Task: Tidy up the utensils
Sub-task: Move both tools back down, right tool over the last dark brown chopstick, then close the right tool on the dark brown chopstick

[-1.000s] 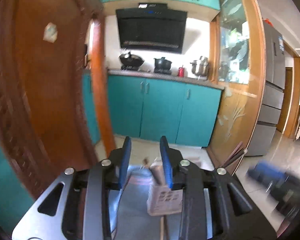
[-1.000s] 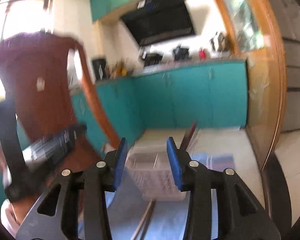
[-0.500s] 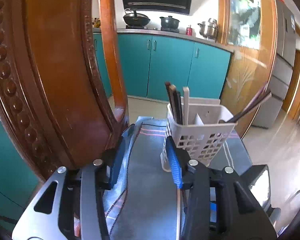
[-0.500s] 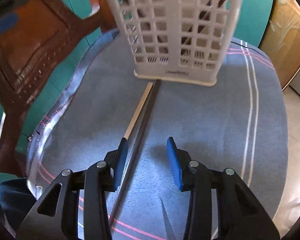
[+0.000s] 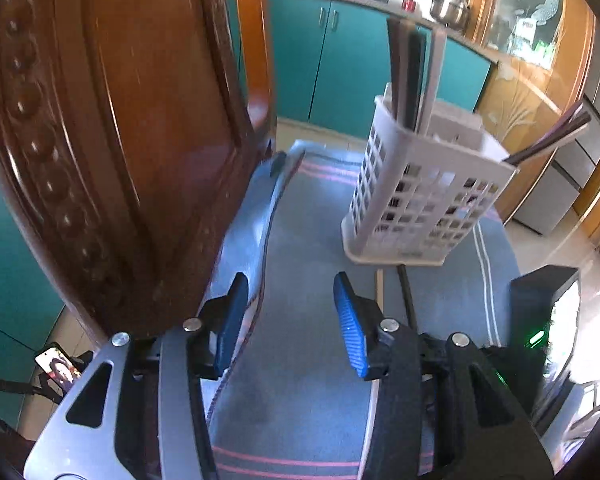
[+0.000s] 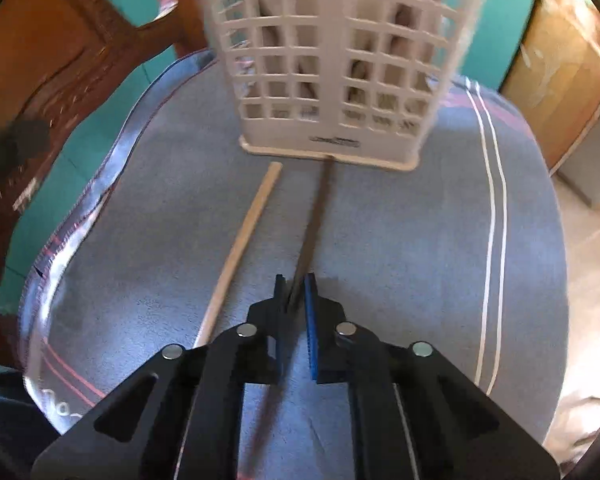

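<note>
The right gripper (image 6: pixel 296 294) has just been closing, and its blue ribbed pads are now pinched together on the dark chopstick (image 6: pixel 314 216), gripping it near the end closest to the camera. That low grip makes sense: the stick lies flat on the cloth, so the jaws have to come down steeply and nip the thin shaft from either side. Its far tip touches the base of the white basket (image 6: pixel 340 60), pointing straight at where it probably belongs.

Just beside it, to the left, lies the pale chopstick (image 6: pixel 244 240), wooden-looking, slim and slightly bowed by the lens, free of any grip.

Over on the left gripper (image 5: pixel 288 316), the jaws have just been opening and stand apart with nothing between them, only cloth below. It hangs close to the carved chair back (image 5: pixel 112 128), perhaps ready for the pale stick.

The basket is rigid lattice plastic, square holes all round, tapering toward a flanged foot, with dividers inside. Several dark and pale sticks (image 5: pixel 410 80) already stand upright in one compartment; two more (image 5: pixel 552 136) lean out over the far corner.

Underneath, the blue-grey tablecloth (image 6: pixel 420 240) is a soft woven fabric with white and pink stripes, a forgiving, grippy surface for thin, rolling sticks.
</note>
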`<action>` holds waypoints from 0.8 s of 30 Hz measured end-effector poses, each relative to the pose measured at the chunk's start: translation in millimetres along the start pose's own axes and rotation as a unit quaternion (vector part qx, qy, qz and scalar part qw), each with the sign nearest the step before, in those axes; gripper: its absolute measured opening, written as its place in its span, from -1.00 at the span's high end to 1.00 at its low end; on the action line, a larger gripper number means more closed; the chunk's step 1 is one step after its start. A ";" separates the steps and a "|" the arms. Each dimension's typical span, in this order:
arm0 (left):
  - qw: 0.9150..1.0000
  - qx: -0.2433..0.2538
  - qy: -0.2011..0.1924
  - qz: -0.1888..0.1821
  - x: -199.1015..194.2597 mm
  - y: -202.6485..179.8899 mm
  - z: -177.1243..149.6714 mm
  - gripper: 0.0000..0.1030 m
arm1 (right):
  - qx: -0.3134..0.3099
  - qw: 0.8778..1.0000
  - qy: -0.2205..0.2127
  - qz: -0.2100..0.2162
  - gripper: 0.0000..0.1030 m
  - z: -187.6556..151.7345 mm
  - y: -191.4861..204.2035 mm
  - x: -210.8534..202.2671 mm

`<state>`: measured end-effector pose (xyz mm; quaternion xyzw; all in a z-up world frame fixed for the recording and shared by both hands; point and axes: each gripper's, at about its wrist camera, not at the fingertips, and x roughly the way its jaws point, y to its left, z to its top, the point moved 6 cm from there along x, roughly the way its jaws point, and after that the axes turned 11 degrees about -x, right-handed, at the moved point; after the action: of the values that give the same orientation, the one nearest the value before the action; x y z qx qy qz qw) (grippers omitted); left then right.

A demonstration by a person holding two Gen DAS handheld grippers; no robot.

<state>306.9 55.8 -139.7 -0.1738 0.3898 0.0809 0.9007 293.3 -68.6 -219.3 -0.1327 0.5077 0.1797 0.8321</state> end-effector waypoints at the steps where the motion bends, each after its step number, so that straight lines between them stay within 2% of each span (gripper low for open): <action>1: 1.000 0.004 0.004 0.002 2.1 -0.1 -1.3 0.06 | 0.017 1.000 0.001 0.006 0.88 -2.3 -6.0 -1.8; 7: 1.000 0.013 0.018 -0.001 8.1 -5.4 -6.3 0.02 | 0.099 0.995 -0.008 0.009 0.88 -20.2 -38.9 -23.1; 10: 1.000 0.021 0.021 -0.005 8.2 -9.6 -7.4 -0.03 | 0.137 0.990 -0.006 0.028 0.88 -42.0 -49.1 -28.7; 11: 1.000 0.022 0.022 -0.005 8.6 -9.8 -7.9 -0.05 | 0.139 0.989 -0.003 0.047 0.88 -48.3 -46.9 -27.9; 13: 0.999 0.021 0.024 -0.004 9.5 -10.1 -8.8 -0.06 | 0.145 0.988 -0.006 0.056 0.84 -55.4 -49.7 -30.0; 18: 0.999 0.030 0.024 -0.001 10.9 -15.0 -12.6 -0.06 | 0.130 0.991 -0.029 0.010 0.64 -54.8 -57.9 -43.3; 24: 0.998 0.055 0.018 0.004 10.9 -24.1 -19.3 -0.15 | 0.113 0.993 -0.018 0.002 0.43 -53.2 -61.8 -28.5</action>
<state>308.1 26.4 -153.9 -0.1233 0.4104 0.0598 0.9016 265.7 -150.4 -215.5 -0.0335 0.5099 0.1255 0.8504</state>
